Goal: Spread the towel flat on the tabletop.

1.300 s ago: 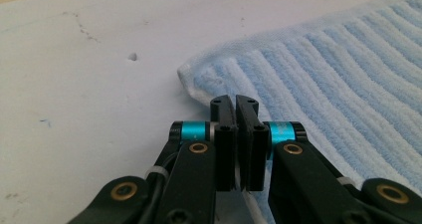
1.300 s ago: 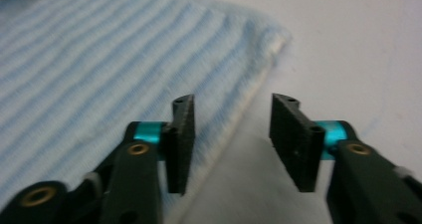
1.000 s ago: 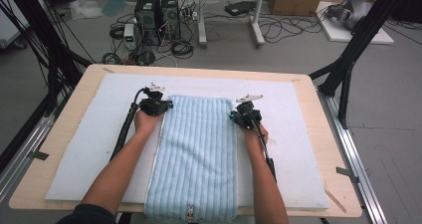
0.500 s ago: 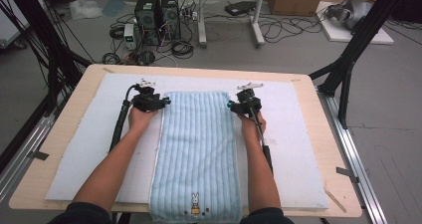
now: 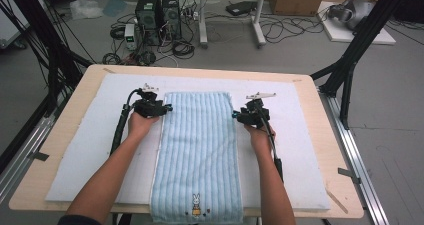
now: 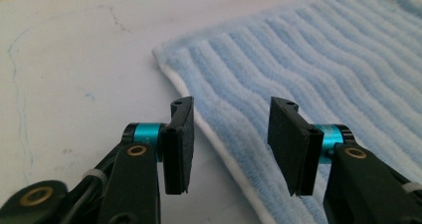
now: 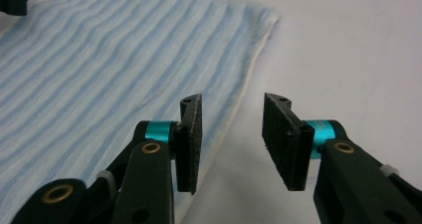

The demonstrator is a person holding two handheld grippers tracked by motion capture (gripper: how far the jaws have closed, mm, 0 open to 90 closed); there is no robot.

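Lab: floor cables [image 5: 280, 30], computer towers [image 5: 159, 11]

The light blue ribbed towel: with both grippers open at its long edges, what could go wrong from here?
1. The light blue ribbed towel overhangs the near edge of the wooden table; a tug could drag it off.
2. The left gripper straddles the white hem, so closing may catch only the hem, or the white foam mat beneath.
3. The right gripper sits mostly off the edge and may close on nothing.
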